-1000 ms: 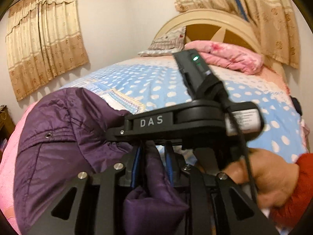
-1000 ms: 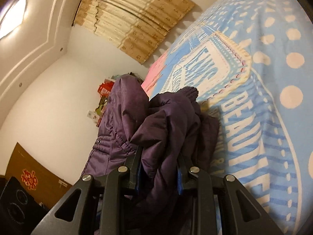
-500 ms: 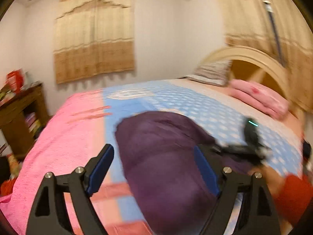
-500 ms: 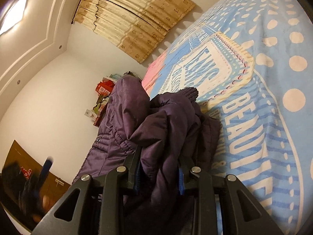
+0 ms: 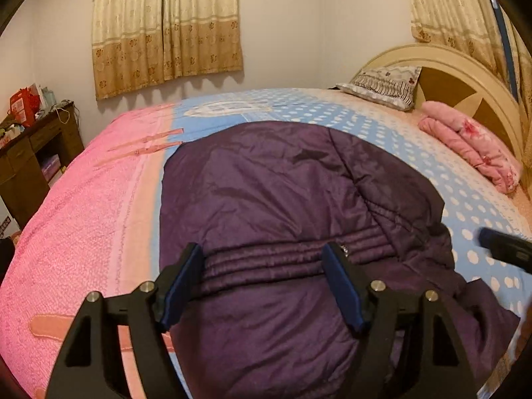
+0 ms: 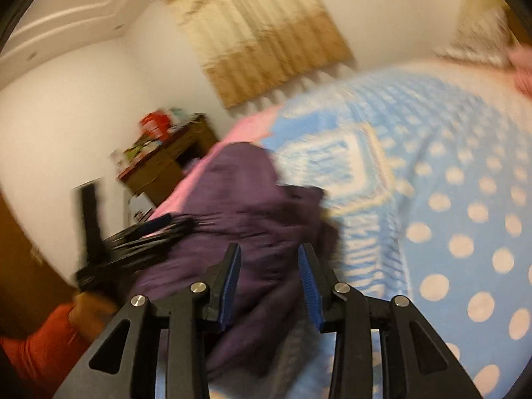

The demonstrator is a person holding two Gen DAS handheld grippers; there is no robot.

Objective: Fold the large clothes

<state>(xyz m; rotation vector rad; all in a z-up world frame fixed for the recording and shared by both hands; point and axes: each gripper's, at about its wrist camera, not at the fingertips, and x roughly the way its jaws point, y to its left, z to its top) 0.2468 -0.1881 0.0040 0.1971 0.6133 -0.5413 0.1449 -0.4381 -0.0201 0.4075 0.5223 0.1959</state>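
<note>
Left wrist view: a purple jacket (image 5: 286,206) lies flat on the bed (image 5: 83,219), its long axis running from near to far, its gathered band crosswise near the camera. Left tongs (image 5: 264,277) are released above it, gripping nothing. Right tongs (image 6: 268,277), blurred, are also spread, over bunched jacket fabric at its right edge.

The jacket (image 5: 282,206) is dark purple with a slight sheen, lying on a bedspread (image 5: 382,123) of light blue with white polka dots beside a pink blanket (image 5: 83,216). The curtains (image 5: 166,30) are cream above a tan floral band, and the fingers (image 5: 183,282) are black with blue pads.
</note>
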